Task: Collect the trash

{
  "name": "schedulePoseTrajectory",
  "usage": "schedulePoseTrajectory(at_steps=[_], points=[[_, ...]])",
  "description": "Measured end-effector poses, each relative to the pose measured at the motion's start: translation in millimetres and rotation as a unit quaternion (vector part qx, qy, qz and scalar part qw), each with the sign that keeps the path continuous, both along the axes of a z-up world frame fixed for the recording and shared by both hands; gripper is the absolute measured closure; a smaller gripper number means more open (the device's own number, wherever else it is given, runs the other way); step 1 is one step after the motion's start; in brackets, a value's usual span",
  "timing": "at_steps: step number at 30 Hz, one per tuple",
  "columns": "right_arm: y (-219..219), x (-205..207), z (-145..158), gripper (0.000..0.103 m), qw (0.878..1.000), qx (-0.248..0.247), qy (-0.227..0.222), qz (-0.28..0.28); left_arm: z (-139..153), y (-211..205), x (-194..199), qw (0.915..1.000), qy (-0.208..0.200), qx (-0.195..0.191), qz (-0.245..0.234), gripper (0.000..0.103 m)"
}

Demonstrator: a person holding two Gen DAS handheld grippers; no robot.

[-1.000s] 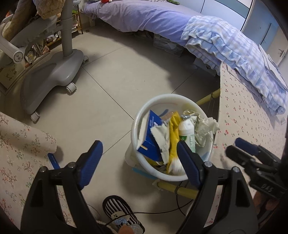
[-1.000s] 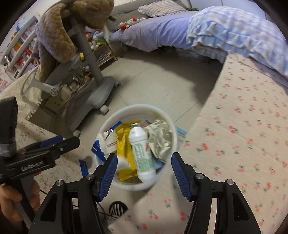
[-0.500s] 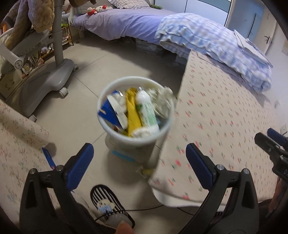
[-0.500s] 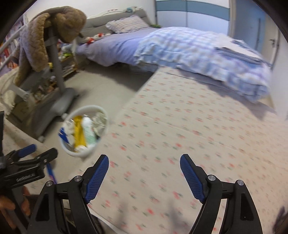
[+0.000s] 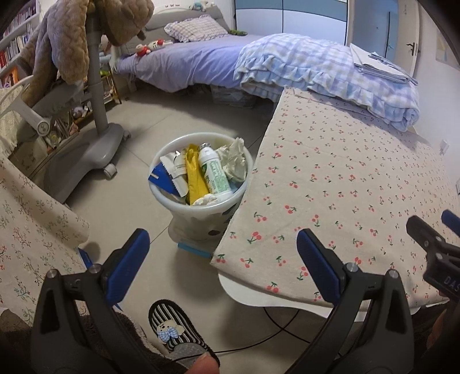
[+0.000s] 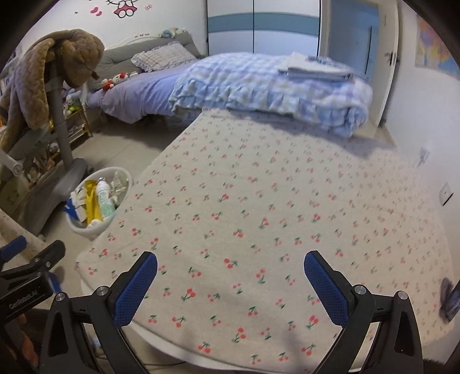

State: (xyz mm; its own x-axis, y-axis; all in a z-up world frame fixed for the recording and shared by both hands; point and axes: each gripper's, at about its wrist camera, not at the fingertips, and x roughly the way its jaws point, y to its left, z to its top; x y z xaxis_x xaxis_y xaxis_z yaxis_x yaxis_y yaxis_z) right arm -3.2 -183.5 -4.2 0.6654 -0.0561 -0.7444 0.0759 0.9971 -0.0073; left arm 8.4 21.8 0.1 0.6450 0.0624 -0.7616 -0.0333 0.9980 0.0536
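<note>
Both grippers have pulled back from over the trash bin [image 5: 198, 175] since a second ago, when the bin sat right between their fingers; it now stands well ahead of the left gripper [image 5: 222, 253] and off to the far left of the right gripper [image 6: 230, 283]. The bin is on the floor, tight against the corner of the cherry-print table [image 5: 345, 184], and it is heaped to the rim: a white bottle with green print [image 5: 214, 175], a yellow wrapper [image 5: 195, 175], a blue and white carton [image 5: 164, 177], crumpled paper [image 5: 234, 161]. The left gripper's jaws stand wide with nothing between them. The right gripper's jaws have just been opening and also hold nothing; they hang over bare tablecloth.

My reading is that a drop into the bin is finished and the hands are retreating. No loose litter shows on the table; a dark object at the right edge of the right wrist view [image 6: 448, 299] is too blurred to name. The next move calls for spotting any remaining trash, or else finishing.

Writing: the bottle's green text is too small to read. The right gripper's body [image 5: 442, 273] shows "DAS", cut off; the left gripper's body [image 6: 26, 290] carries small white lettering I cannot make out. A cartoon cat sticker [image 6: 126, 8] sits on the far wall.
</note>
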Motion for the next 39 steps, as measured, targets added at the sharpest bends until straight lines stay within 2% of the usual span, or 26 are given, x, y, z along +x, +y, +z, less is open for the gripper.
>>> schedulePoseTrajectory(at_steps=[4, 24, 39], points=[[2.3, -1.0, 3.0, 0.000, 1.000, -0.008, -0.018, -0.002, 1.5, -2.7, -2.3, 1.0000, -0.008, -0.002, 0.002, 0.001], [5.5, 7.7, -3.9, 0.000, 1.000, 0.025, -0.001, -0.001, -1.0, -4.4, -3.8, 0.9999, -0.008, -0.006, 0.005, 0.001], [4.9, 4.9, -2.2, 0.000, 1.000, 0.024, -0.005, -0.004, 1.6, -5.4, -3.7, 0.9999, -0.012, -0.008, 0.006, 0.001]])
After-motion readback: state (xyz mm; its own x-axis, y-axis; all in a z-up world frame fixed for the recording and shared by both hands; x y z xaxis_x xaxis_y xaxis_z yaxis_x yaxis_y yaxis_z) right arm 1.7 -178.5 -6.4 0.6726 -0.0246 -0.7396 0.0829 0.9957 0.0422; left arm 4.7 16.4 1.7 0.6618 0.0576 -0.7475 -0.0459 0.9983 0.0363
